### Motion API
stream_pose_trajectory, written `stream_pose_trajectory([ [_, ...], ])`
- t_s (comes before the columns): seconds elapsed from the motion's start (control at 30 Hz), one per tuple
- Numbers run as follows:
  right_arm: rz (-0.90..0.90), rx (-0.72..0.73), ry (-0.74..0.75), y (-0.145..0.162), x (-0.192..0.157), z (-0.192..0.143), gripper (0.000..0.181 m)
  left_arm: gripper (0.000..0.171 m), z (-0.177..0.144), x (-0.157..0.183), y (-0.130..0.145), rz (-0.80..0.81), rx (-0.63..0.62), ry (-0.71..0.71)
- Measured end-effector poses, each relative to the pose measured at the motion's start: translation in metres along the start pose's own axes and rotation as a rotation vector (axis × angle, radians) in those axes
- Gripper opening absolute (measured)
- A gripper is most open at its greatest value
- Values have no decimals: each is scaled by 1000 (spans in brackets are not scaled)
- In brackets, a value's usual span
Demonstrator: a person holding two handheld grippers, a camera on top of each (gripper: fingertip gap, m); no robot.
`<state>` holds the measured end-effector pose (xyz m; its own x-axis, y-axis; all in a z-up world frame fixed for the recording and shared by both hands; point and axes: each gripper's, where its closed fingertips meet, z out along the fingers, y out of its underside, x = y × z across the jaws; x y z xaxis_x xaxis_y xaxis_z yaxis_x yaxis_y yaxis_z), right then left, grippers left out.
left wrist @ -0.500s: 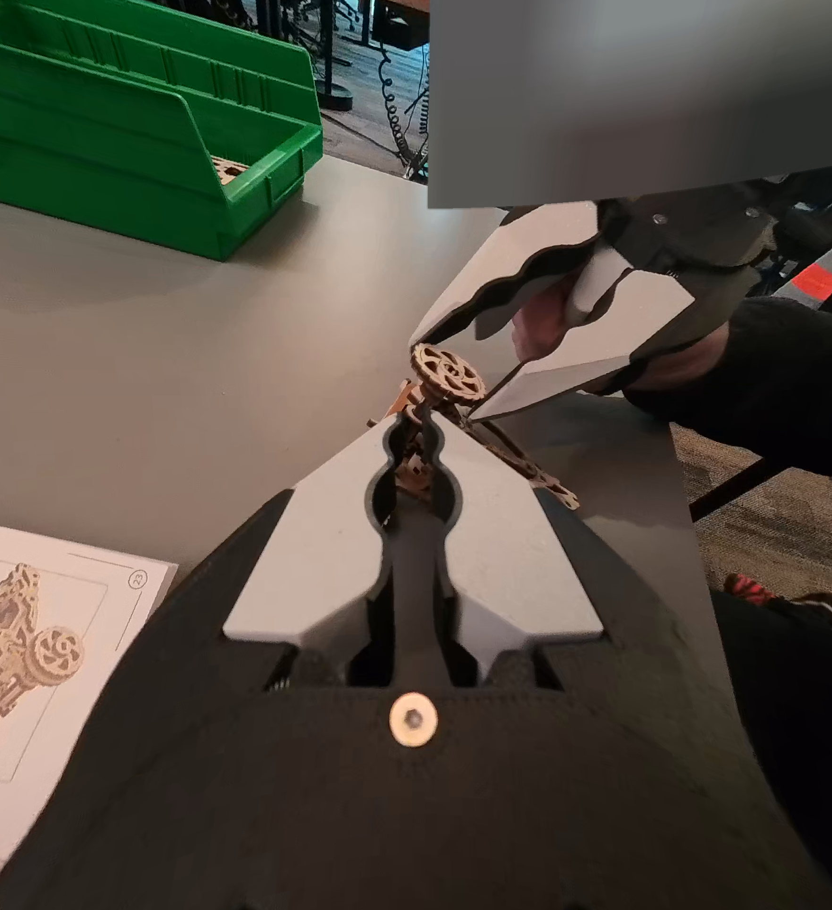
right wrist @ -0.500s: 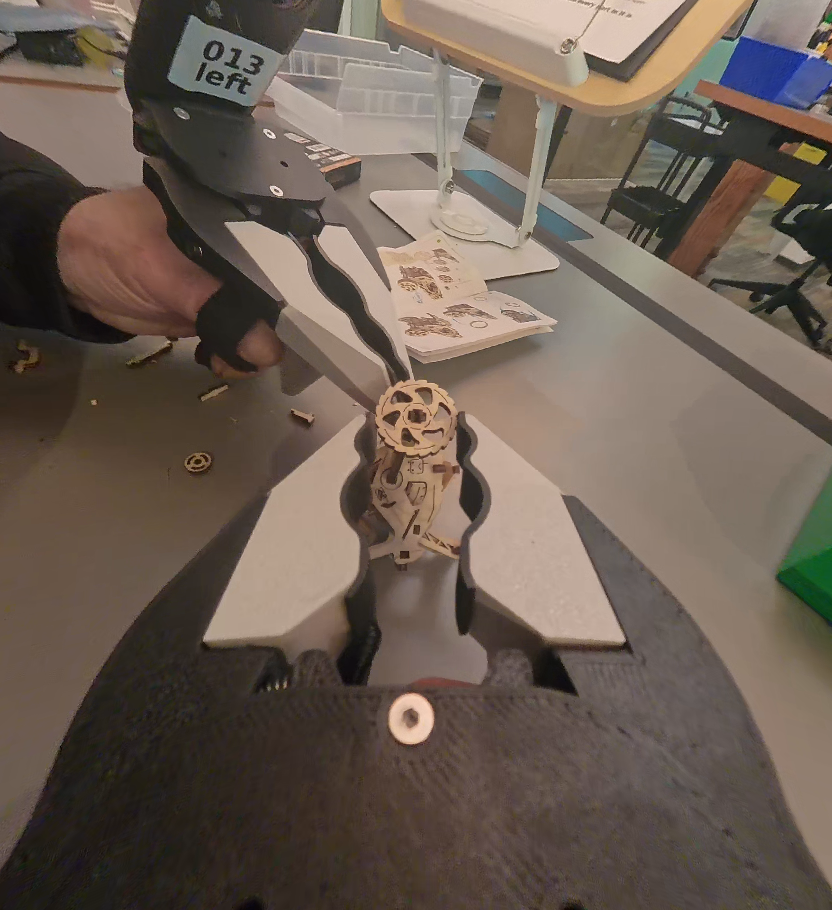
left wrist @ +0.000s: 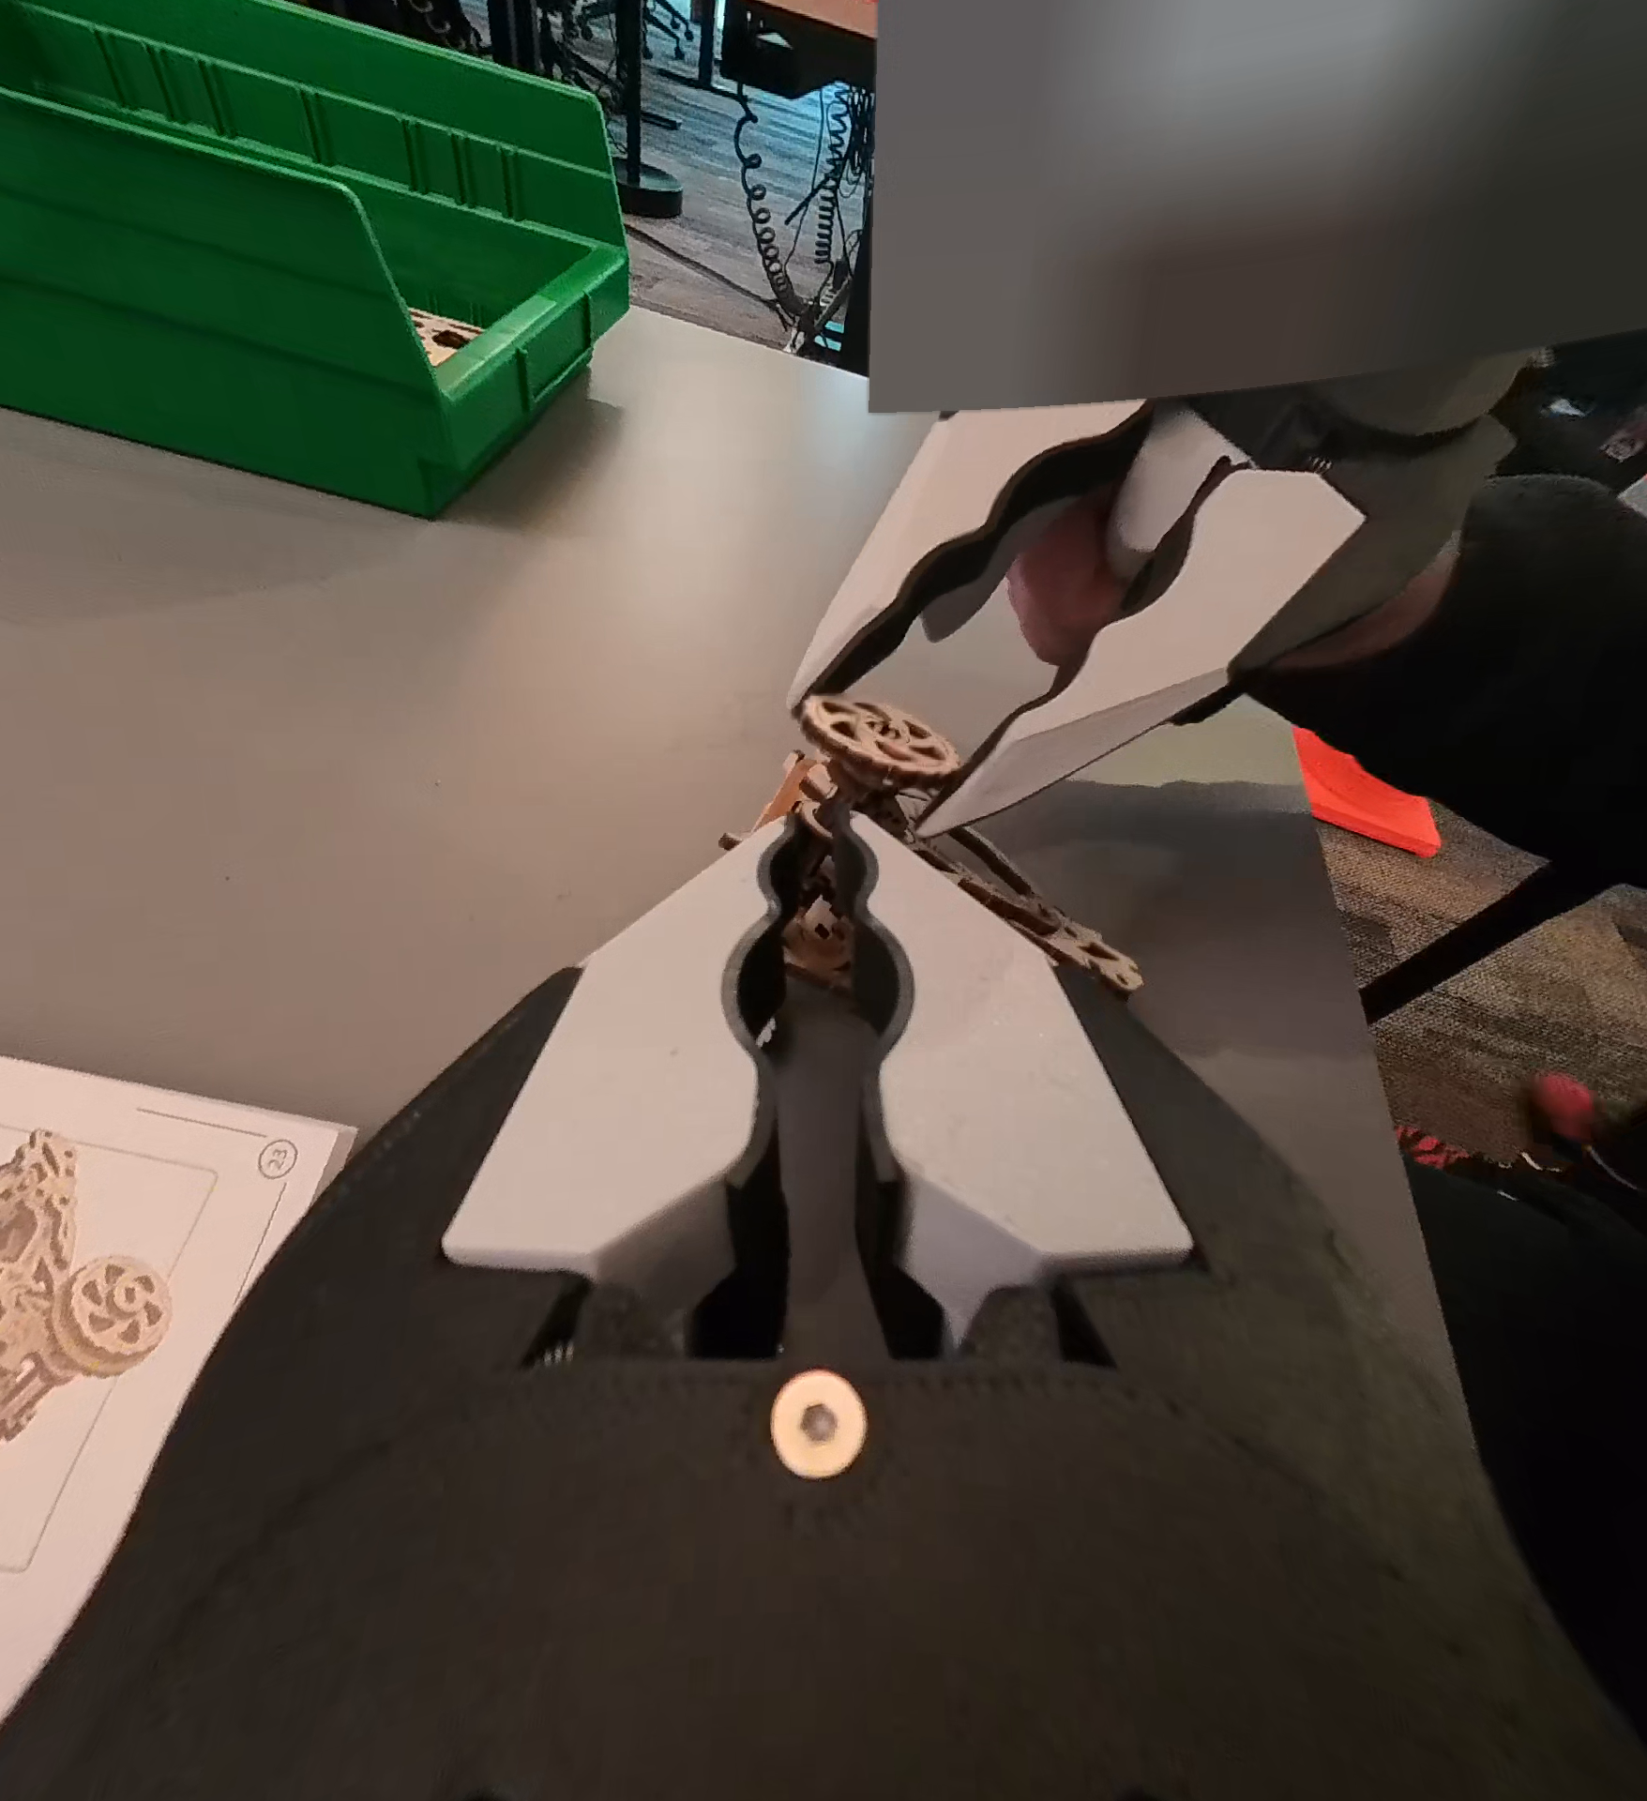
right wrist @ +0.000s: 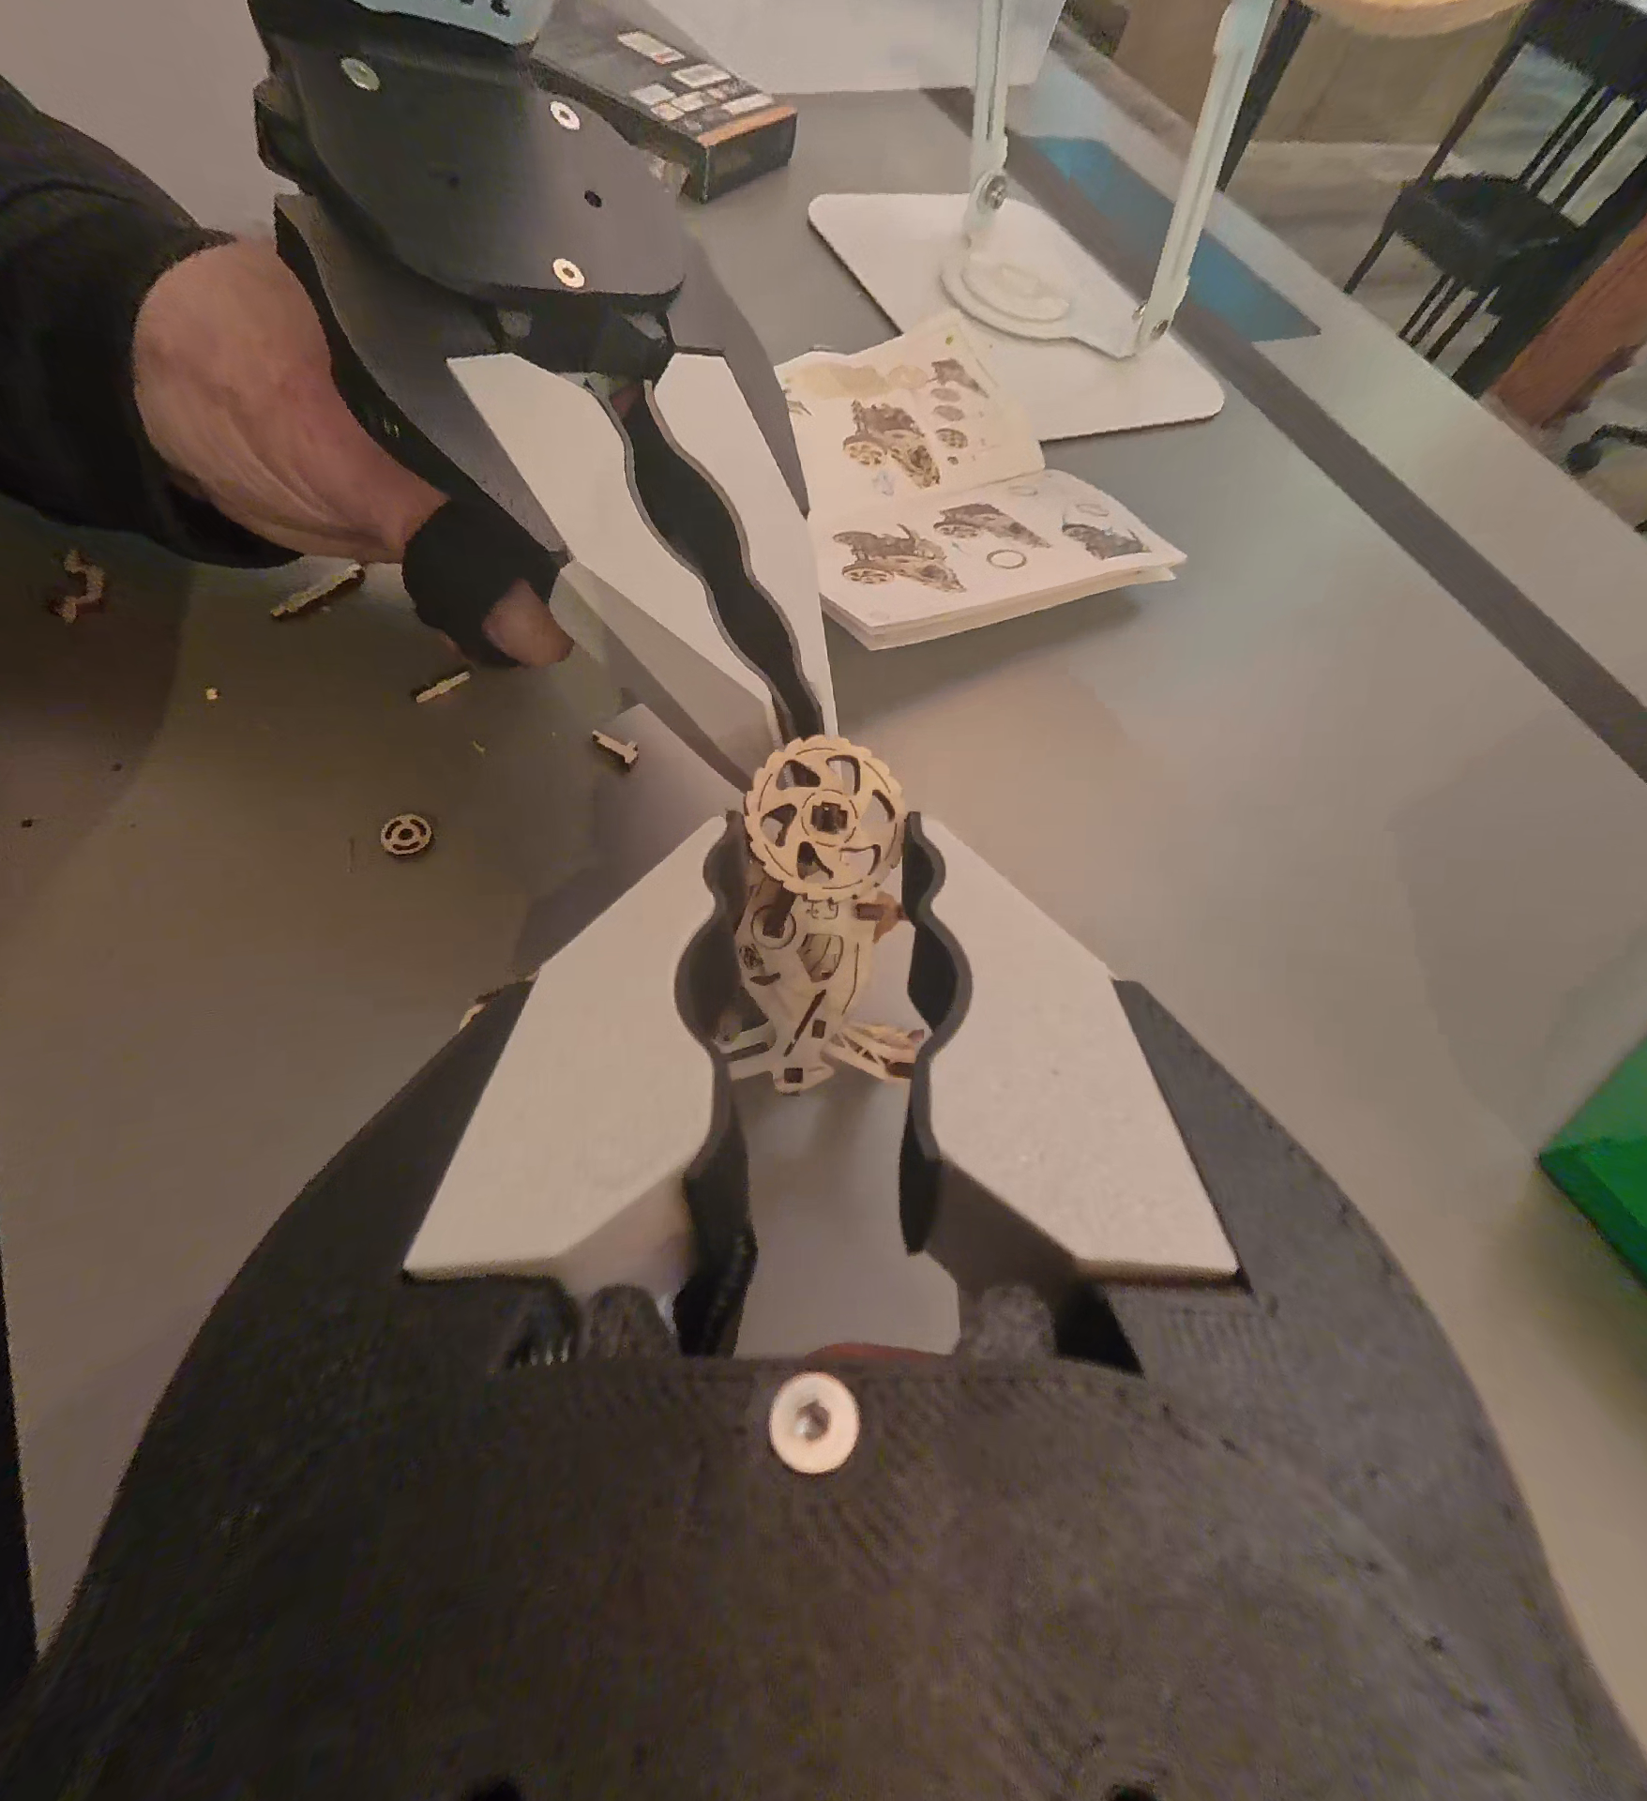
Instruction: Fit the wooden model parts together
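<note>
Almost nothing changes between the tools and the part in this half second. The left gripper (left wrist: 829, 828) stays closed: its two grey fingertips pinch a thin dark strut of the small pale laser-cut wooden model frame (right wrist: 805, 960) just below the round pale wooden toothed wheel (left wrist: 878, 736). The right gripper (right wrist: 824, 828) keeps its jaws about half apart, as before. The wheel sits between its tips and fills nearly the whole gap, but I cannot tell if the tips really press on the rim.

What does change is the background in the right wrist view. The open paper instruction booklet (right wrist: 985, 546) and the body of the left tool now stand higher in the picture, while the wheel keeps the same place between the fingers. I judge that both tools and the model tilt together as one piece, held above the grey table (left wrist: 313, 731), with no slip.

The wheel sits on top of the frame, no deeper than before as far as I can see. So the fitting step seems unfinished: the wheel probably needs more push onto its axle.
</note>
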<state>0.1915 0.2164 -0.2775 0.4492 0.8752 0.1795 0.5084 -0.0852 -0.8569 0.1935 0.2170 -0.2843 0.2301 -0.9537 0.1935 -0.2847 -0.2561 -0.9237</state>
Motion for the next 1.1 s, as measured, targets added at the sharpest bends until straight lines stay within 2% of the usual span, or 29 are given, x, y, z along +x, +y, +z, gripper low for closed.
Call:
stream_pose_trajectory([
  [0.1, -7, -59, 58, 6, 2, 4, 24, 3, 1, 0, 0, 11, -3, -10],
  [0.2, 26, -47, 88, 5, 3, 4, 24, 3, 1, 0, 0, 13, 1, -17],
  [0.37, 78, -41, 72, 9, 0, -1, 43, 3, 0, -1, 0, 7, 6, -14],
  [0.5, 248, 110, -64, -10, 1, -12, 44, 3, 0, -1, 0, 2, 12, -11],
  [0.6, 350, 141, -152, -11, 3, -10, 44, 3, 1, -1, 0, 6, 12, -12],
  [0.67, 433, 141, -232, -8, -1, -5, 33, 3, 1, 0, 0, 2, 13, -6],
  [0.73, 478, 156, -266, -7, -1, -2, 31, 3, 1, 0, 0, 2, 16, -5],
  [0.87, 410, 139, -218, -7, -1, -2, 31, 3, 1, 0, 0, 0, 19, -7],
  [1.1, 213, 96, -3, -7, 0, -1, 31, 3, 1, 0, 0, 2, 24, -17],
])
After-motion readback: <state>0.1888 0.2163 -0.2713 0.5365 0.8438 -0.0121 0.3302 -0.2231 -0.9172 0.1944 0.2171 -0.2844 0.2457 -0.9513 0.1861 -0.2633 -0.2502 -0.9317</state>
